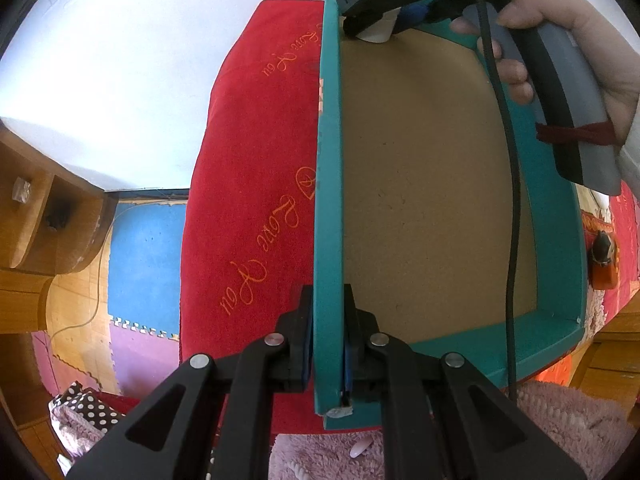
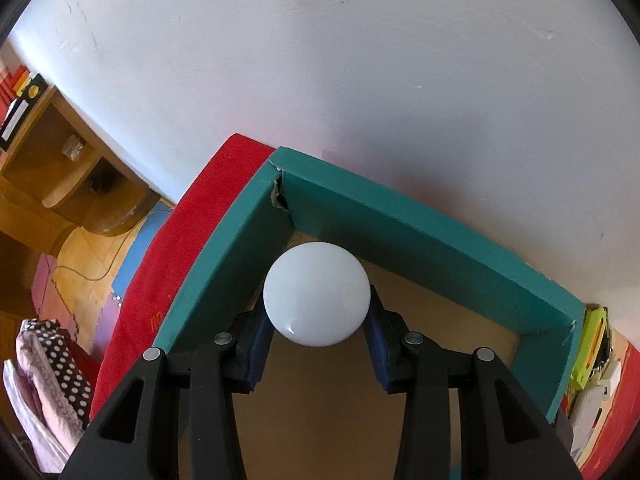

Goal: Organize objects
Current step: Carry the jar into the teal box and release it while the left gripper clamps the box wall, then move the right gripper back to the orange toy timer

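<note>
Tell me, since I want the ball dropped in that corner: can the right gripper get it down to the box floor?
Probably yes: the right gripper holds the white ball inside the teal box, and the brown floor beneath looks bare.

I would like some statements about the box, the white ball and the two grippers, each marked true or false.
1. The left gripper clamps a wall of the teal box. True.
2. The right gripper is empty. False: its pads hold a white ball.
3. The ball is near a corner of the box. True.
4. The box floor is red. False: it is brown; the cloth under the box is red.
5. The box already holds several objects. False: its floor looks bare.
</note>
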`<control>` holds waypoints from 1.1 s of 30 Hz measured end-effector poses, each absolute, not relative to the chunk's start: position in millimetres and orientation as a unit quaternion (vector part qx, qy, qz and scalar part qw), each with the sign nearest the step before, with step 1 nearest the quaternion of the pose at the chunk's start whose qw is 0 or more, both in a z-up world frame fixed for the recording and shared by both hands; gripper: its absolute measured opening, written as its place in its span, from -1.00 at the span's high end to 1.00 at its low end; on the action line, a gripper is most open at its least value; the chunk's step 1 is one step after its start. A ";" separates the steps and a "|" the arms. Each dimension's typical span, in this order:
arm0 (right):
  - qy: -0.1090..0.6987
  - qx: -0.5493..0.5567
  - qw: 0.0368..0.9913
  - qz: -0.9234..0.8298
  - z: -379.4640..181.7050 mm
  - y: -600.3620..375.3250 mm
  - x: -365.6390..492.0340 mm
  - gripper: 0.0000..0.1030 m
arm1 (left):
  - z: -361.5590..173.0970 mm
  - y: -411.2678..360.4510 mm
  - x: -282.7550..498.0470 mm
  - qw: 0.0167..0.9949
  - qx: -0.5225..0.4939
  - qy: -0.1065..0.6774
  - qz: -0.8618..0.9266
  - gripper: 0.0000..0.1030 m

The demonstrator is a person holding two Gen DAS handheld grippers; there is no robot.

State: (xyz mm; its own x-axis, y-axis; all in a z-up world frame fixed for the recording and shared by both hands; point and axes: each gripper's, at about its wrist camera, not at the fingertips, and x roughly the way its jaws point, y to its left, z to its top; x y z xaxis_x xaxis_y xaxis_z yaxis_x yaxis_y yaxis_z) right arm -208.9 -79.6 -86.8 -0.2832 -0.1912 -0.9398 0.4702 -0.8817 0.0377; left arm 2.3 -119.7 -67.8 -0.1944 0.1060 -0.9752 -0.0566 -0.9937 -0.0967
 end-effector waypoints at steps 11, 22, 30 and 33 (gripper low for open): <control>0.110 0.542 0.222 -0.803 -68.5 -75.4 -198.1 -0.24 | -67.6 -118.6 6.7 0.053 -0.629 -0.020 0.775 0.82; 0.059 0.520 0.231 -0.820 4.5 -14.5 -133.0 -0.24 | -65.9 -118.0 11.7 0.052 -0.624 -0.023 0.780 0.82; 0.013 0.539 0.160 -0.827 20.7 95.4 -71.0 -0.24 | -67.1 -116.7 12.8 0.050 -0.622 -0.019 0.781 0.82; -0.002 0.554 0.120 -0.824 11.1 128.8 -51.3 -0.24 | -66.5 -116.3 4.3 0.048 -0.623 -0.021 0.780 0.82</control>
State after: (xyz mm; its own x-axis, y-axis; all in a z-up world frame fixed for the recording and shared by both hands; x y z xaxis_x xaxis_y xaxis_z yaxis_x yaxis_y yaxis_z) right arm -51.3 128.8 11.1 -0.3587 -0.1988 -0.9120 0.1952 -0.9714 0.1350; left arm 4.3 -116.3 -66.5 -0.2190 0.1014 -0.9704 -0.0482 -0.9945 -0.0930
